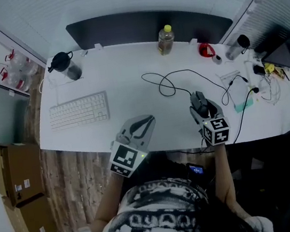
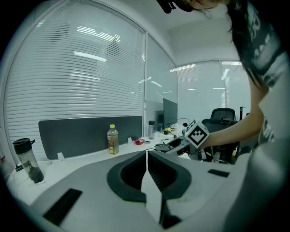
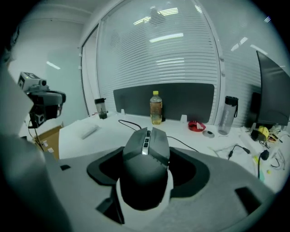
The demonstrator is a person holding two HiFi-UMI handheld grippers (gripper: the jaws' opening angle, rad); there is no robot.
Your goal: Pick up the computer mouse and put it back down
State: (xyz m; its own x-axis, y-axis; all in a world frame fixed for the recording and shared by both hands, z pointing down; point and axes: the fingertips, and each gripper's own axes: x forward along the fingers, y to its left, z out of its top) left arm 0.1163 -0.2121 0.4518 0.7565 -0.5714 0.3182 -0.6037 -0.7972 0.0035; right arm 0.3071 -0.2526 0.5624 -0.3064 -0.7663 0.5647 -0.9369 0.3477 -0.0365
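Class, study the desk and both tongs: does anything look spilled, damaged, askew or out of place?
Nothing stands out. The computer mouse sits squarely in the right tongs, its cable loops loosely over the desk, and the yellow-capped bottle stands upright. Only the loose wires at the desk's right end look untidy.

A white desk (image 1: 129, 82) backs onto a dark divider panel (image 1: 121, 27) before slatted blinds (image 3: 158, 59) (ceiling lights reflected there); wood-look floor (image 1: 72, 172) below.
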